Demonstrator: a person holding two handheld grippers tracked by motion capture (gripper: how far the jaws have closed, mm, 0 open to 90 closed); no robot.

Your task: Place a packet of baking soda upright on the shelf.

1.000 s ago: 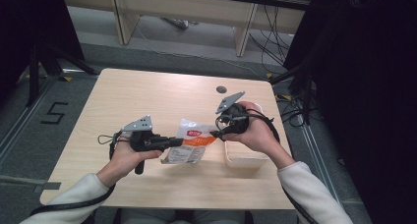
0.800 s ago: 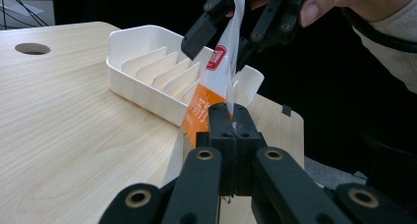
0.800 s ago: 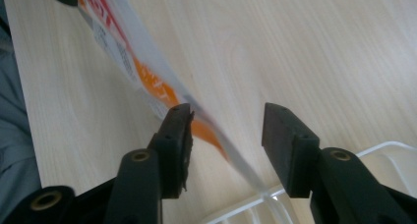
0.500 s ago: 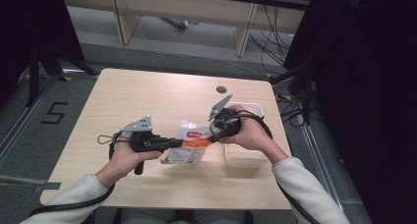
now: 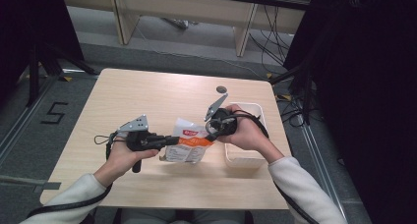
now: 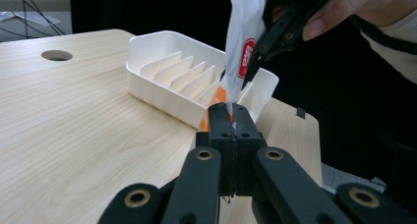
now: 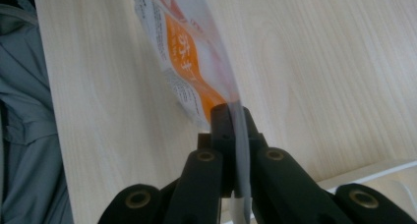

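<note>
Two claws share one thing in the high view: the left claw [image 5: 169, 141] is clamped on the near-left edge of a white and orange pouch [image 5: 189, 144], and the right claw [image 5: 212, 134] has just closed on its opposite edge, so the pouch hangs stretched between them just above the bench [image 5: 147, 96]. A white slotted tray [image 5: 255, 130] sits just beside it under the right hand.

From the left gripper view, the left claw [image 6: 231, 117] pinches a thin seam of the pouch [image 6: 243, 42], which rises upright and bends a little, with the tray [image 6: 172, 71] behind. It looks light, thin and floppy, more film than body, so it should sag wherever it is not pulled taut.

From the right gripper view, the right claw [image 7: 235, 117] bites the flat sealed border of the pouch [image 7: 189, 52], with film running down between the jaws. That glossy film is probably slippery; the sealed edges are the best places to hold, gripped deep, since the printed middle would crumple or slide.
</note>
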